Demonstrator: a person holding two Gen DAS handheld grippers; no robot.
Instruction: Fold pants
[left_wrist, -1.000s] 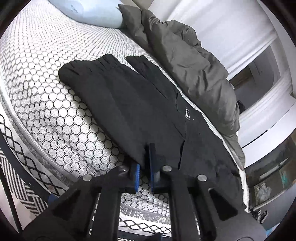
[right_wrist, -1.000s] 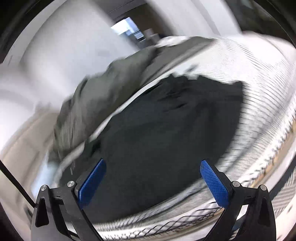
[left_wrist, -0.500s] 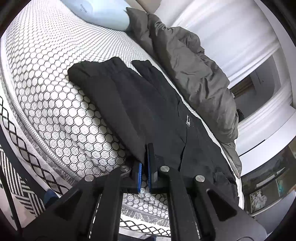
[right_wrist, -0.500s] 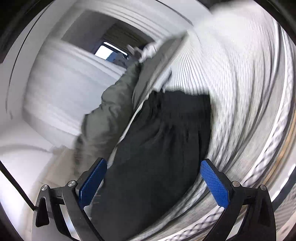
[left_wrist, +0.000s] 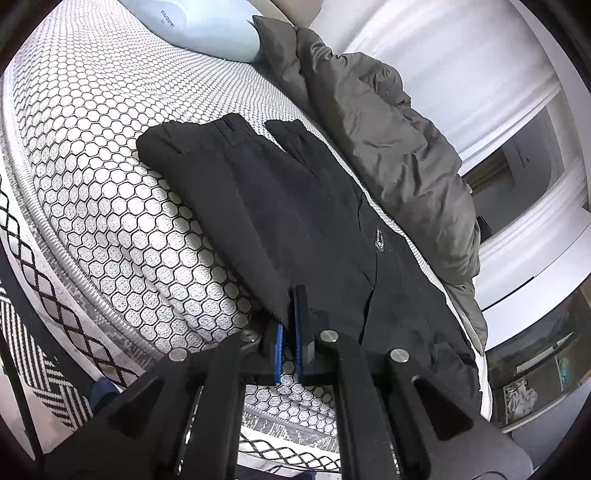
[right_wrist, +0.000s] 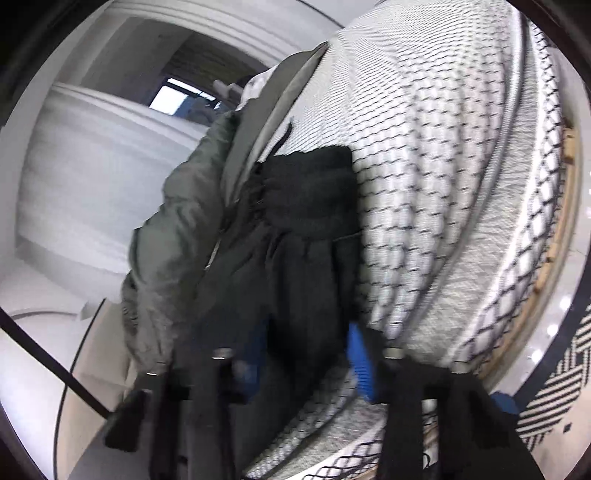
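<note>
Black pants (left_wrist: 280, 206) lie flat along the hexagon-patterned mattress (left_wrist: 96, 155), with the leg cuffs at the far end. My left gripper (left_wrist: 288, 332) is shut on their near edge, its blue pads pinching the fabric. In the right wrist view the pants (right_wrist: 306, 206) run away from me, with the ribbed cuff farthest. My right gripper (right_wrist: 306, 360) is closing on the near end. Bunched black cloth fills the space between its blue pads (right_wrist: 360, 365) and touches both. That view is blurred.
A rumpled grey duvet (left_wrist: 399, 155) lies along the far side of the pants, and a pale blue pillow (left_wrist: 207, 26) sits at the head of the bed. The mattress edge (right_wrist: 517, 258) drops to a black-and-white patterned rug (left_wrist: 33, 362). White walls stand behind.
The right gripper's jaws went from wide open to nearly together around the pants' near end, and its view rolled. The left gripper kept its place and stayed shut.
</note>
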